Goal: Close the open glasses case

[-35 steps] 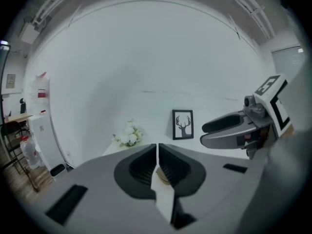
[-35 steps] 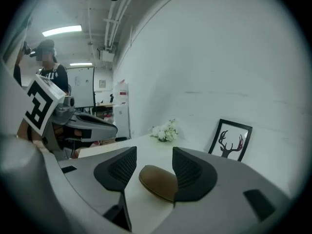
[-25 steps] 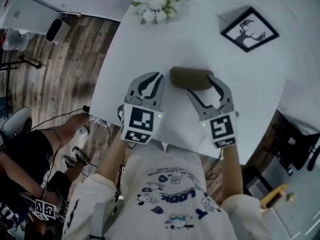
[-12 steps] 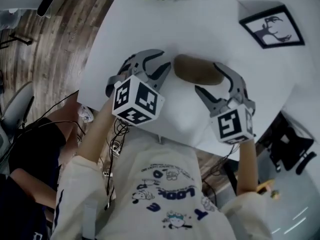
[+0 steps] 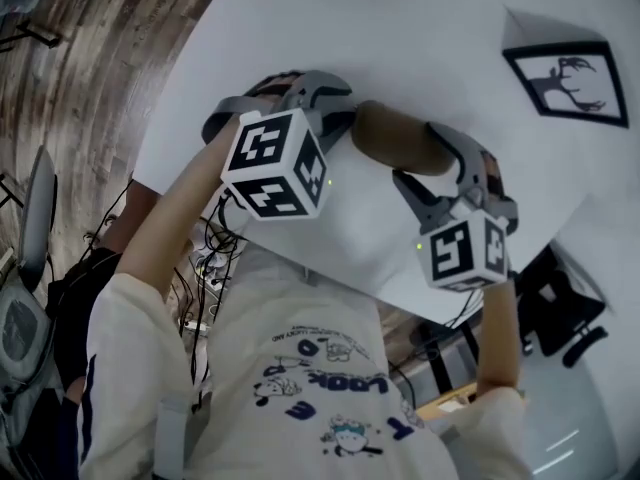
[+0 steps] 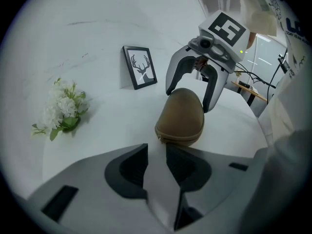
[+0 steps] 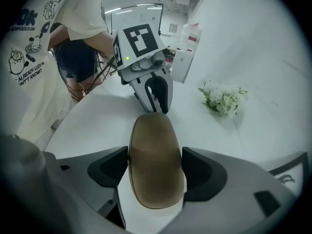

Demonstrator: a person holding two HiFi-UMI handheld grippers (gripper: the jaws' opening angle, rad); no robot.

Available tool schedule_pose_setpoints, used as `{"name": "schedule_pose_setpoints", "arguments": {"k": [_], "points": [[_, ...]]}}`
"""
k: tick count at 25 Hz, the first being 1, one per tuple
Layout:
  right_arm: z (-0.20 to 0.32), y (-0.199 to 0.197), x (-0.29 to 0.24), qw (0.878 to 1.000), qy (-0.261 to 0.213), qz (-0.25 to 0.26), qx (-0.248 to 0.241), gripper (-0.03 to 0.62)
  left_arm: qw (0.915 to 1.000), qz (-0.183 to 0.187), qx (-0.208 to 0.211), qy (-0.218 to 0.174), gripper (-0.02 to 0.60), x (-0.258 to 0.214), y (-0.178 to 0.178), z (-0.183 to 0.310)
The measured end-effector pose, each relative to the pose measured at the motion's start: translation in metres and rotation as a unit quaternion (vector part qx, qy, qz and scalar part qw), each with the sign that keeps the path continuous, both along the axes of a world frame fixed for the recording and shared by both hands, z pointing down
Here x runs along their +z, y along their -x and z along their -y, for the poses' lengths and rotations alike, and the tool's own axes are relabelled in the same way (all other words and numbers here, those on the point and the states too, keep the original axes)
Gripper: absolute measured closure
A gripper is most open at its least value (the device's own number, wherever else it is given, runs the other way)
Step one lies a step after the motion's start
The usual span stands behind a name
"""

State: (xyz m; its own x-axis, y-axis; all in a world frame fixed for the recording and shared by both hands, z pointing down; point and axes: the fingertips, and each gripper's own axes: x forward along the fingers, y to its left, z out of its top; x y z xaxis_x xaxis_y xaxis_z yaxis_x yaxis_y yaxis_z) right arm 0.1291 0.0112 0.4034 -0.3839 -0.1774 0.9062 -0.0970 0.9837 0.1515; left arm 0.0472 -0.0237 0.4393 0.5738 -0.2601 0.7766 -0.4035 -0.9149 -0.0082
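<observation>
A brown glasses case [image 5: 398, 138] lies on the white table [image 5: 420, 28] with its lid down. My right gripper [image 5: 424, 158] straddles its right end. In the right gripper view the case [image 7: 156, 160] fills the gap between the two pads, which stand close at its sides with no squeeze to be seen. My left gripper [image 5: 325, 108] is at the case's left end, its jaws opening. In the left gripper view the case [image 6: 181, 116] lies just ahead of its fingertips, with nothing between them.
A black-framed deer picture [image 5: 570, 83] stands at the table's right. White flowers [image 6: 63, 108] lie at the far side. The table's near edge runs just below both grippers. Beyond it are a wooden floor with cables [image 5: 215, 258] and a seated person [image 5: 90, 278].
Both grippers have come down onto the case. The left one's jaws were shut and now stand apart. The right one now has the case between its jaws.
</observation>
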Motion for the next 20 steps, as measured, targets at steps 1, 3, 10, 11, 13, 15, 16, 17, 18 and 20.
{"name": "schedule_pose_setpoints", "arguments": {"k": [1,3,10,11,13,15,16,17,18,20], "points": [[0.001,0.000,0.003,1.000,0.002,-0.008,-0.009,0.271,1.0000,0.001,0.005,0.000,0.468,0.001,0.000,0.001],[0.003,-0.003,0.012,0.999,0.004,-0.033,-0.029,0.256,0.9999,0.000,0.014,-0.002,0.469,0.002,-0.001,0.002],[0.005,0.000,0.025,0.998,0.041,-0.031,-0.046,0.228,0.9994,-0.004,0.032,0.012,0.469,0.004,-0.003,0.002],[0.006,0.000,0.025,0.998,0.043,-0.026,-0.047,0.227,0.9993,-0.005,0.033,0.015,0.469,0.004,-0.003,0.003],[0.006,0.000,0.021,0.997,0.049,-0.026,-0.056,0.229,0.9993,-0.008,0.034,0.016,0.469,0.003,-0.004,0.003],[0.008,-0.004,0.016,0.995,0.050,-0.039,-0.071,0.229,0.9992,-0.017,0.034,0.012,0.469,0.000,-0.008,0.003],[0.008,-0.006,0.013,0.995,0.048,-0.044,-0.075,0.229,0.9991,-0.021,0.035,0.008,0.469,-0.002,-0.011,0.003],[0.009,-0.008,0.010,0.995,0.044,-0.046,-0.077,0.229,0.9991,-0.024,0.035,0.004,0.469,-0.003,-0.013,0.003],[0.009,-0.009,0.007,0.995,0.039,-0.048,-0.080,0.229,0.9990,-0.027,0.035,0.000,0.469,-0.005,-0.016,0.004],[0.010,-0.011,0.001,0.994,0.027,-0.053,-0.090,0.229,0.9989,-0.033,0.034,0.000,0.471,-0.007,-0.019,0.003]]}}
